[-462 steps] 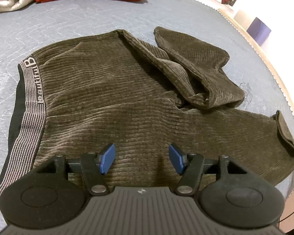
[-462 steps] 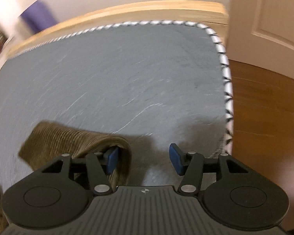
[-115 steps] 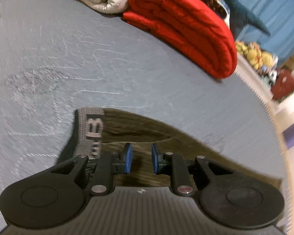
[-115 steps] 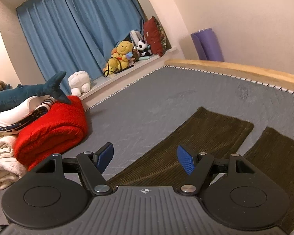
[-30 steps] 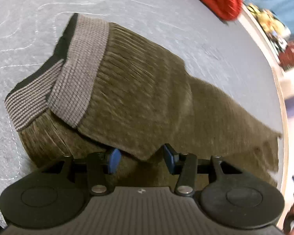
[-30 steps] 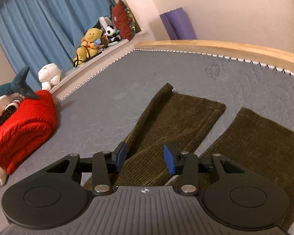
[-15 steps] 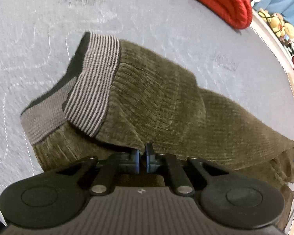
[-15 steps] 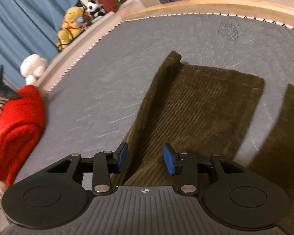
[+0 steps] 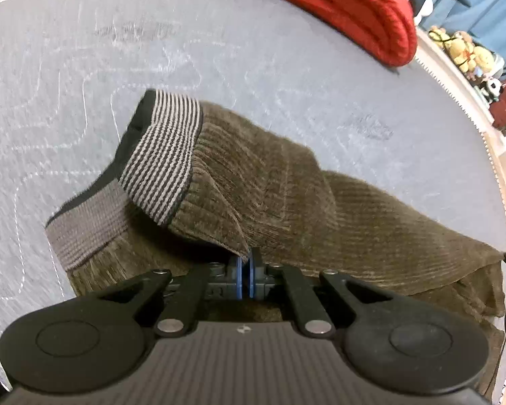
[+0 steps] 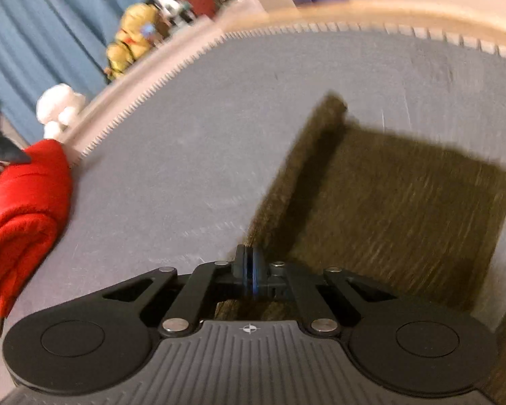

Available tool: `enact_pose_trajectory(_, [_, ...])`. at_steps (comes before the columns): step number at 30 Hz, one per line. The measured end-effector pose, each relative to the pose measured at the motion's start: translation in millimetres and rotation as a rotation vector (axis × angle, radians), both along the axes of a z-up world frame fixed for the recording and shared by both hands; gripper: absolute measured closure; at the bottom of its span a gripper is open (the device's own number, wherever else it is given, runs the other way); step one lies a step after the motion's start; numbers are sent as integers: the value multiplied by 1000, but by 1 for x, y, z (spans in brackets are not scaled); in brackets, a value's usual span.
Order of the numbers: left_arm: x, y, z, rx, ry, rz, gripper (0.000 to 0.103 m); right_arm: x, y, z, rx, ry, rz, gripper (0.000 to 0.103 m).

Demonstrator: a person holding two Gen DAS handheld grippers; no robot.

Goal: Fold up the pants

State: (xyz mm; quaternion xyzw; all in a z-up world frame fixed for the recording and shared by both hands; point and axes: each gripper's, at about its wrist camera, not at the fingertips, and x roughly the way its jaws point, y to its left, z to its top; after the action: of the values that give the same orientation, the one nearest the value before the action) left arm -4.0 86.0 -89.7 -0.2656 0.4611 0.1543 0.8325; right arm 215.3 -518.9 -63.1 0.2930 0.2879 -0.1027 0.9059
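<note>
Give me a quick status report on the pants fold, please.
Left gripper shut on pants edge near waistband, lifted. Right gripper shut on leg edge. Red blanket well clear.

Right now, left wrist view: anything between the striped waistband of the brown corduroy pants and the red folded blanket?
Nothing. Left wrist view shows only bare grey quilted mattress cover between the striped waistband and the red folded blanket.

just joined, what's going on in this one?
A person is folding brown pants on a grey bed with two handheld grippers. The left gripper has pinched the fabric near the striped waistband and lifted that edge. The right gripper has just clamped the edge of a leg.
</note>
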Motion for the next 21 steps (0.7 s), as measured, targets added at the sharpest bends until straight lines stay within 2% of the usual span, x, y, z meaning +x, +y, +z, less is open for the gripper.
enact_pose_trajectory(5, [-13,8,14,-4,-52,-1,100,-45,0,48,-41,-75,7,102])
enact_pose_trajectory(10, [-35,22,30,-19,-102,12,100,-124,2,101,-96,-141,12,102])
enact_pose_trajectory(13, [-52,33,40,-51,-125,23,100,-176,2,118,-130,-158,-21,102])
enact_pose_trajectory(17, [-75,46,42,-90,-108,15,101,-250,-1,113,-148,-93,-115,102])
enact_pose_trajectory(21, [-83,49,33,-77,-57,-11,100,-300,-12,74,-108,57,-199,102])
